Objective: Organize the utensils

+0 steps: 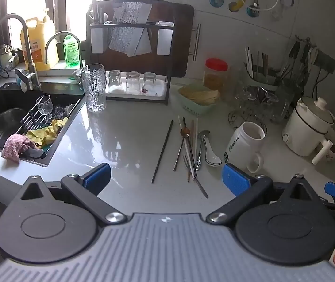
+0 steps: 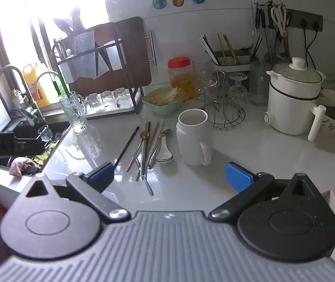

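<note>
Both claws released, left gripper (image 1: 167, 179), right gripper (image 2: 171, 176). Utensil pile (image 1: 190, 145) mid-countertop (image 1: 125, 129); white mug (image 1: 246, 145) beside it; sink (image 1: 14, 117) at left edge.

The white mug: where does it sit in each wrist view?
Left wrist: white mug right of centre, tilted, just right of the loose utensils.
Right wrist: white mug at centre, again right of the utensils.
Shared landmark: red-lidded jar behind it.
</note>
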### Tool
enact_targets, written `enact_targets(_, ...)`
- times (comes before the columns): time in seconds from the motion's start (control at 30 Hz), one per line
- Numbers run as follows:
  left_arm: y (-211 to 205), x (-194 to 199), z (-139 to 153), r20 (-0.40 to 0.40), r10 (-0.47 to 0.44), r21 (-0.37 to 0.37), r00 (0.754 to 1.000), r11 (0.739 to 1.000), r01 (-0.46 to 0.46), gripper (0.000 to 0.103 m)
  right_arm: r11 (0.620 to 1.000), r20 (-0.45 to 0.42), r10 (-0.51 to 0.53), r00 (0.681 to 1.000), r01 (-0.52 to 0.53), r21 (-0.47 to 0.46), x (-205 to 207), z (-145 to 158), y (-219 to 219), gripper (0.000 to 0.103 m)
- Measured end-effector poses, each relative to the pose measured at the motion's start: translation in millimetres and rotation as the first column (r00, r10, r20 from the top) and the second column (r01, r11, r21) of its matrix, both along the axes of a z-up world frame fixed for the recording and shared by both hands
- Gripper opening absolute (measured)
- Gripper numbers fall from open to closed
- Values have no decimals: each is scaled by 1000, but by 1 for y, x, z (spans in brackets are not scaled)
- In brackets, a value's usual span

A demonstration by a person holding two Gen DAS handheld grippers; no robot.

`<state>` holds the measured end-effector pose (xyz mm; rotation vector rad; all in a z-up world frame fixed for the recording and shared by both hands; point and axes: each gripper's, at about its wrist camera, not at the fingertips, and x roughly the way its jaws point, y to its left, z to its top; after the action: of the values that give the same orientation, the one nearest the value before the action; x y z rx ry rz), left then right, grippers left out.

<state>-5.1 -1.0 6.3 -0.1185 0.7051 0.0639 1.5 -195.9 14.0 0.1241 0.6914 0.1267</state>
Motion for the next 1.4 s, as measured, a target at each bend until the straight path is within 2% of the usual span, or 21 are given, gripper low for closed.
enact_targets(0.4, -11, 4, 4, 6, -23, 1, 1000, 1000, 23, 103, 1000, 1, -1, 1000, 1, -11, 0, 3, 1, 103)
enact_targets(0.67, -14, 1, 3, -6, -39, -47, 999, 998, 39, 103, 1000, -5, 7, 1000, -7, -5, -2, 1, 0, 103)
enact_targets(1.4, -21, -1, 4, 0, -62, -22, 998, 998, 62, 103, 1000, 6, 10, 1000, -10, 4, -8, 1, -4, 103)
